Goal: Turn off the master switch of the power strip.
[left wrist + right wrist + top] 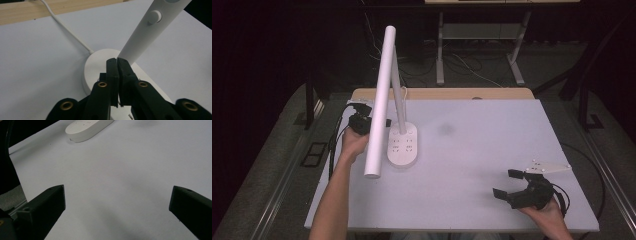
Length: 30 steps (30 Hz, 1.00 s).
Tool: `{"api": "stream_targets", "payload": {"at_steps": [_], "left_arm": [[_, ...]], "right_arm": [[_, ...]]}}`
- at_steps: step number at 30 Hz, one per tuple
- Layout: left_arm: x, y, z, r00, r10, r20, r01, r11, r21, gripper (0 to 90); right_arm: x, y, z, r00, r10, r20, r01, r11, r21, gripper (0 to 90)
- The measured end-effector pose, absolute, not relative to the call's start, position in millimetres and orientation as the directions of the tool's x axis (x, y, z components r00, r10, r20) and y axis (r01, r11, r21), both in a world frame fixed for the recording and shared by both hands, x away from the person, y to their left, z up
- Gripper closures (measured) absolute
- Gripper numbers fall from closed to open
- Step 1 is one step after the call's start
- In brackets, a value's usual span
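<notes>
In the high view, a white desk lamp stands on the white worktop toward its left edge, about midway between the far and near edges. Its oval base lies flat, a slim stem rises from the base's far end, and a long white tube head slants from high over the far edge down to a point just left of the base. The left gripper sits at the left side of the lamp, close behind the tube head, held by the person's left hand. The right gripper rests near the worktop's near right corner, well apart from the lamp, in the right hand, with its jaws spread wide and nothing between them.

In the left gripper view, the left gripper has its jaws clenched together, pad against pad, with nothing between them. Their tips are right over the round end of the lamp base, at the foot of the stem; whether they touch it I cannot tell. A round knob shows on the stem, and a white cord runs from the base toward the wooden far edge.

In the right gripper view, the right gripper has its jaws released and far apart over bare worktop. The lamp base lies well ahead, toward the upper left.
</notes>
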<state>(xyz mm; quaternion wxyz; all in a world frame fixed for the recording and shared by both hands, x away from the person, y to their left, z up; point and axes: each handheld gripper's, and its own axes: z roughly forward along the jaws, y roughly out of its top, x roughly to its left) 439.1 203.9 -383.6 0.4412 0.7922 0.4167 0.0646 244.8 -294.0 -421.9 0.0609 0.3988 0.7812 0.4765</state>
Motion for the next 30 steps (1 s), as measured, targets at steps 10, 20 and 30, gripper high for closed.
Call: {"api": "stream_targets", "payload": {"at_steps": [10, 20, 30], "left_arm": [[443, 196, -392, 0.659, 0.704, -0.264, 0.609, -0.294, 0.737, 89.9], [446, 194, -398, 0.656, 0.706, -0.267, 0.62, -0.302, 0.724, 89.9], [449, 192, -405, 0.651, 0.708, -0.274, 0.631, -0.305, 0.713, 90.0]], "right_arm": [[245, -294, -422, -0.674, 0.682, 0.285, 0.568, 0.232, 0.79, 0.1], [245, -294, -423, -0.674, 0.682, 0.286, 0.57, 0.233, 0.788, 0.1], [245, -294, -423, -0.673, 0.682, 0.286, 0.57, 0.233, 0.788, 0.0]]}}
